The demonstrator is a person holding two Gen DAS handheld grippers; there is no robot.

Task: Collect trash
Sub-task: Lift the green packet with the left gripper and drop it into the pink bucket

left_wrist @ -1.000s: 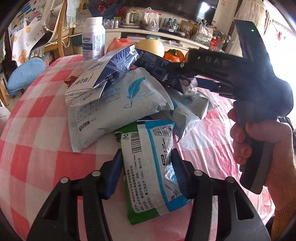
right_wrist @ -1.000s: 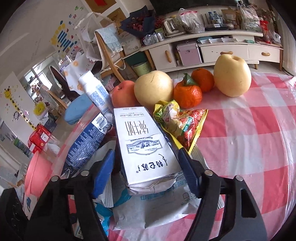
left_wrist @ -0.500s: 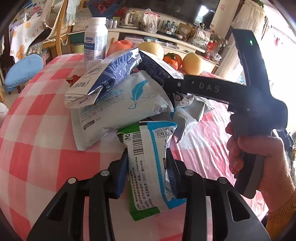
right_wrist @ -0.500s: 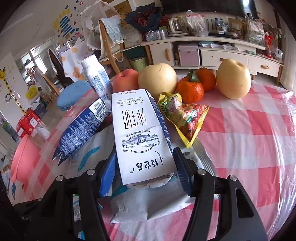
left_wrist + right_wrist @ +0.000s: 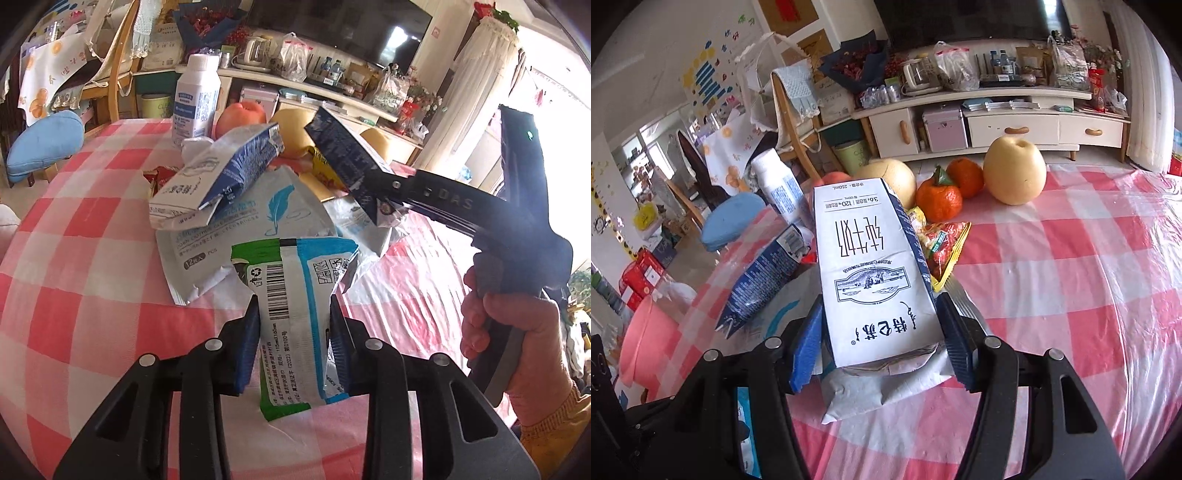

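- My counter [image 5: 1089, 258] wears a red-and-white checked cloth under clear plastic film.
- At its far edge rest a yellow pear [image 5: 1014, 173], two oranges [image 5: 939, 198], a second pear [image 5: 892, 181] and a peach [image 5: 241, 117].
- A white bottle [image 5: 195, 103] stands upright beside the peach.
- A large grey feather-print pouch [image 5: 255, 225] lies flat on the cloth, with a crushed blue-and-white carton [image 5: 218, 181] resting on it.
- A yellow snack wrapper [image 5: 942, 247] lies just in front of the oranges.
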